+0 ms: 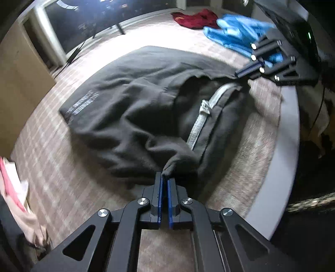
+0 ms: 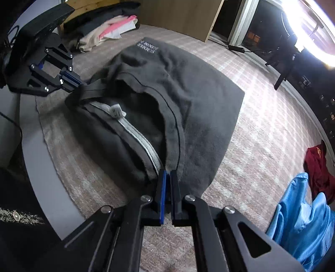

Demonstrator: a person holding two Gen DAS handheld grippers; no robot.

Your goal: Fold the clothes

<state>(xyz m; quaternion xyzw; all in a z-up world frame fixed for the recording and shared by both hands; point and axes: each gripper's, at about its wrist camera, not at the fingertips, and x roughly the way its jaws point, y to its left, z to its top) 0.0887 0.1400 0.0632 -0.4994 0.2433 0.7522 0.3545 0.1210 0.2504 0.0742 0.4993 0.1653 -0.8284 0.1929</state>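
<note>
Plaid-patterned cloth [image 1: 52,167] covered the round table [image 1: 291,134] I was working over, its pale grey rim showing along one side. Nearest my left camera, the left gripper [image 1: 164,177] had its blue-padded fingers pressed together on a bunched corner of the dark grey T-shirt [image 1: 125,108], pinching the fabric right at the tips. From my right camera, the right gripper [image 2: 168,171] was likewise clamped on the shirt, gripping what looked like the hem or a shoulder edge; motion blur kept me from saying which. Between the two pinch points the upper layer of the shirt was lifted, so I could see inside to the grey neck tape and a small white label [image 2: 117,112]. The rest of the garment lay flat on the cloth, with a block of pale printed lettering [image 2: 147,47] near its far edge.

Further out, a crumpled bright blue garment [image 2: 301,226] lay on the cloth just beside a dark red one [image 2: 318,167], both well apart from the shirt. At the opposite side I saw a small stack of pink and cream clothes [image 2: 108,31]. Beyond the table stood a light wooden panel [image 2: 184,16], a doorway, and a glaring lamp [image 2: 309,27] on a dark stand.
</note>
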